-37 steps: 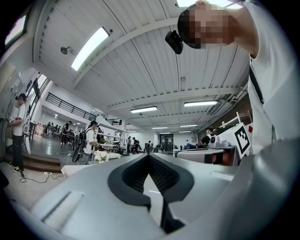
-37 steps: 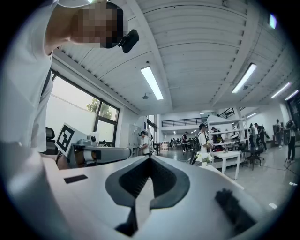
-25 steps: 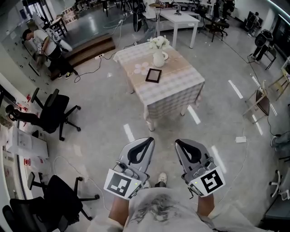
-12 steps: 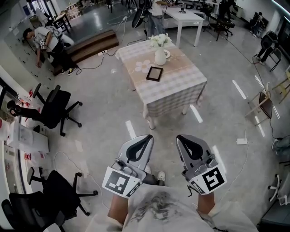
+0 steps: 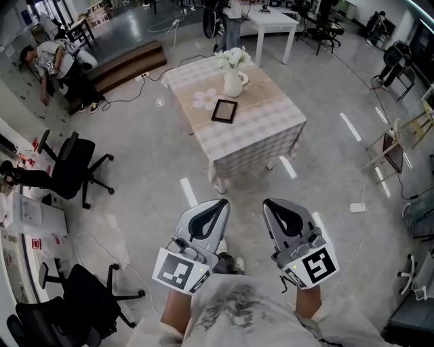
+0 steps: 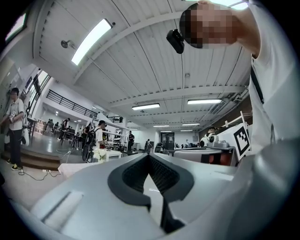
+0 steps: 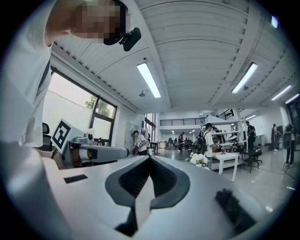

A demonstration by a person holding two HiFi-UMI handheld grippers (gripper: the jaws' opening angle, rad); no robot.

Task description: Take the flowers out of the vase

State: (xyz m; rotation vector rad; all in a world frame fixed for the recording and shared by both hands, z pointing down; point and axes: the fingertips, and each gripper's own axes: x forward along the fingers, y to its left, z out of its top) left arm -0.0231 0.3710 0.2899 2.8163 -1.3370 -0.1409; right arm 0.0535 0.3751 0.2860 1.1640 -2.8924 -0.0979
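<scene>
Flowers (image 5: pixel 232 58) in white vase (image 5: pixel 232 85)

The flowers (image 5: pixel 232 57) are too small to count their stems.

Grippers: two are counted — left gripper (image 5: pixel 218 203) and right gripper (image 5: pixel 270 203)
Tables: two are seen — checked-cloth table (image 5: pixel 264 135) and white table (image 5: pixel 271 19)
Vase (image 5: pixel 232 84): one is counted
Flowers (image 5: pixel 232 58): one bunch is counted, single stems not being told apart
Dark frame (image 5: pixel 224 110): one is seen
Flower-shaped mat (image 5: pixel 203 100): one is seen
Office chairs: two are made out, upper chair (image 5: pixel 68 166) and lower chair (image 5: pixel 85 291)
People: two are seen, seated person (image 5: pixel 51 57) and standing person (image 5: pixel 232 17)
</scene>
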